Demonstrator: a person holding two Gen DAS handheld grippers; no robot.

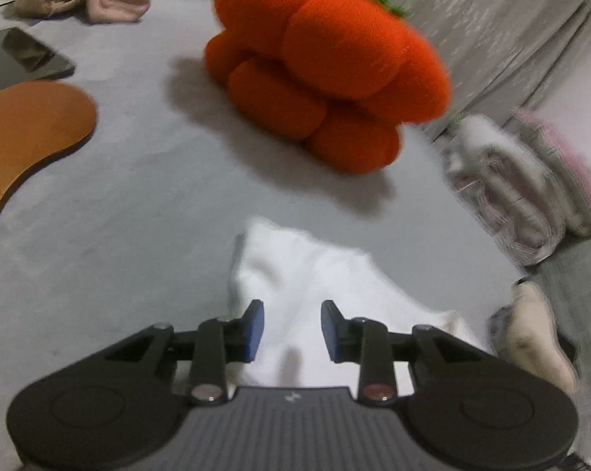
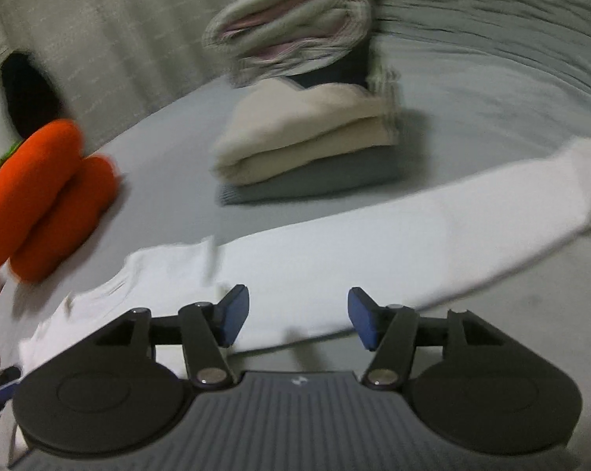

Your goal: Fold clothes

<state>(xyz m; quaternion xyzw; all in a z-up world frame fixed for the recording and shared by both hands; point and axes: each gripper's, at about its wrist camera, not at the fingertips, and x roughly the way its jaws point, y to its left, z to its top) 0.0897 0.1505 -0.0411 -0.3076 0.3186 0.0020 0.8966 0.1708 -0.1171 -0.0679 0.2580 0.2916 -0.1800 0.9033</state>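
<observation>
1. A long, white, soft cloth garment (image 2: 334,259) lies stretched flat on the pale grey bed (image 1: 119,196). In the right wrist view it runs from 8 o'clock up to 3 o'clock.
2. The left gripper (image 1: 291,329) hangs over one end of the white garment (image 1: 295,274). Its jaws are released, with a gap between them and no cloth pinched.
3. The right gripper (image 2: 298,316) hangs over the middle of the garment. Its jaws are wide apart and hold nothing.
4. The garment looks light, thin and floppy. It would sag and bunch if lifted by one spot.
5. A good place to hold it looks like an edge or a corner, one for each gripper.
6. A pile of folded cream and grey clothes (image 2: 307,149) sits at 12 o'clock, well apart.
7. A big orange plush pumpkin cushion (image 1: 326,62) sits at 12 o'clock in the left view.
</observation>
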